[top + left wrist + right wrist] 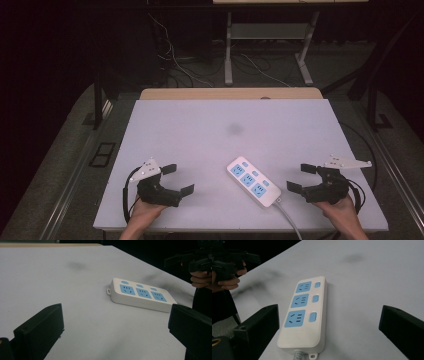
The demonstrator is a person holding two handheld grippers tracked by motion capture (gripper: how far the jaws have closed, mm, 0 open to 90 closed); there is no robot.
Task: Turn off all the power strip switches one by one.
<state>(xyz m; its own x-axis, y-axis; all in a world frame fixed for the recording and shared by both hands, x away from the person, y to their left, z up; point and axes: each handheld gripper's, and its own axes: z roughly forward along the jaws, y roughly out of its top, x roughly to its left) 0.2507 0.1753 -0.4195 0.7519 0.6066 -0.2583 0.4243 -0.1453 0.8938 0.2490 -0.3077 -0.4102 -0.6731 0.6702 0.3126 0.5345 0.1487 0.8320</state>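
A white power strip [253, 182] with three blue sockets and three blue switches lies flat near the table's front, its cable leaving over the front edge. The strip [141, 295] shows ahead and to the right in the left gripper view. In the right gripper view the strip [305, 312] lies close ahead, left of centre. My left gripper [178, 179] rests at the front left, open, nothing between its jaws. My right gripper [301, 177] sits at the front right, just right of the strip, open and empty. Both point inward toward the strip.
The white table [220, 130] has a faint grey smudge [234, 129] near its middle. A wooden edge [230, 93] runs along the far side. Beyond it stand metal desk legs [228, 50] and loose cables [175, 65] on the dark floor.
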